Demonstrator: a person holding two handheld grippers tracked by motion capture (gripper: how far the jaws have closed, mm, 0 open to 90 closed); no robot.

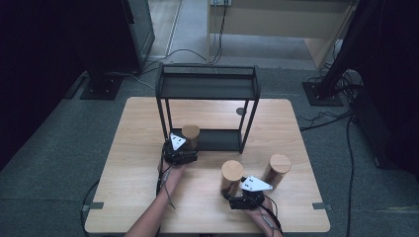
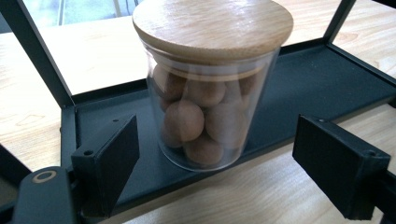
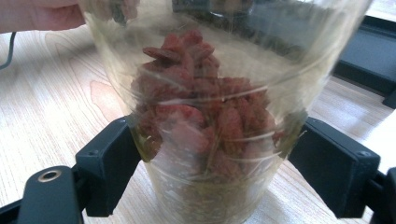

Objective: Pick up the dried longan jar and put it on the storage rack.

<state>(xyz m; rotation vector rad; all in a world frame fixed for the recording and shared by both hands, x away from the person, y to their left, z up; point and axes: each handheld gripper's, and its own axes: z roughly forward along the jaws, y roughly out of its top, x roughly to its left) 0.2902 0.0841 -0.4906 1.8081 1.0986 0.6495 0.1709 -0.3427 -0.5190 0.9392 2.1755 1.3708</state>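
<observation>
On the desk (image 1: 148, 197), the left gripper (image 1: 184, 154) stands released just at 6 o'clock of a glass jar of brown balls (image 2: 205, 112), its jaws wide and clear of the glass. That jar, capped with a wooden lid (image 2: 212, 23), sits on the bottom shelf of a black metal rack (image 1: 207, 86). At 4 o'clock from it, the right gripper (image 1: 242, 195) appears clenched on a second jar of reddish dried pieces (image 3: 210, 135), the pads against its sides. A third lidded jar (image 1: 276, 170) stands just at 3 o'clock of that one.

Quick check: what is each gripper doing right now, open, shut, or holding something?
Left gripper: open, jar of brown balls ahead, untouched.
Right gripper: shut on jar of red pieces.
</observation>
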